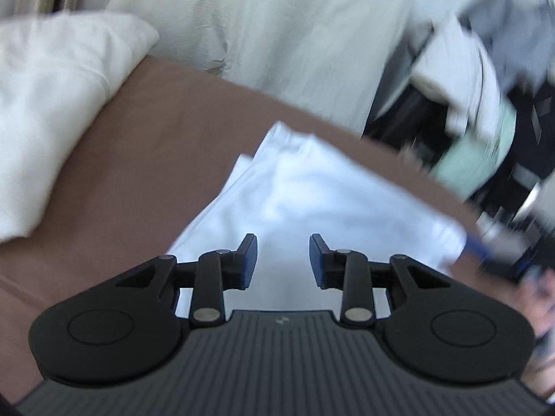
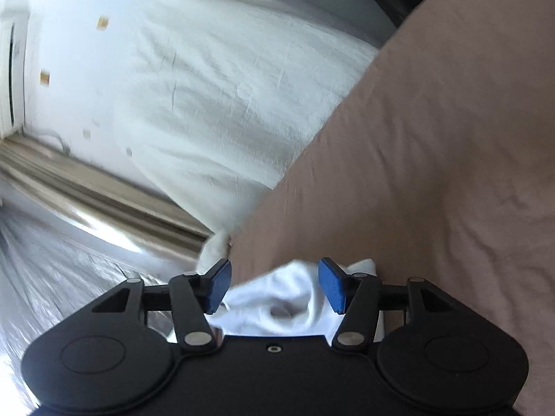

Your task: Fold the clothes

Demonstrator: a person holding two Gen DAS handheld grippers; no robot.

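Left wrist view has the white garment [image 1: 312, 201] lying folded on the brown sheet [image 1: 145, 173], soft cotton, layered edges, a bit rumpled. Left gripper [image 1: 283, 260] hangs over its near edge, jaws partly apart, gripping nothing. Right gripper [image 2: 275, 284] is wide open with a puffy fold of the garment [image 2: 277, 298] loose between the pads, not pinched. I'd say this is the let-go after a fold, so back off straight without snagging cloth, then flatten that bump. White pillow [image 1: 52, 111] sits well off to the side.
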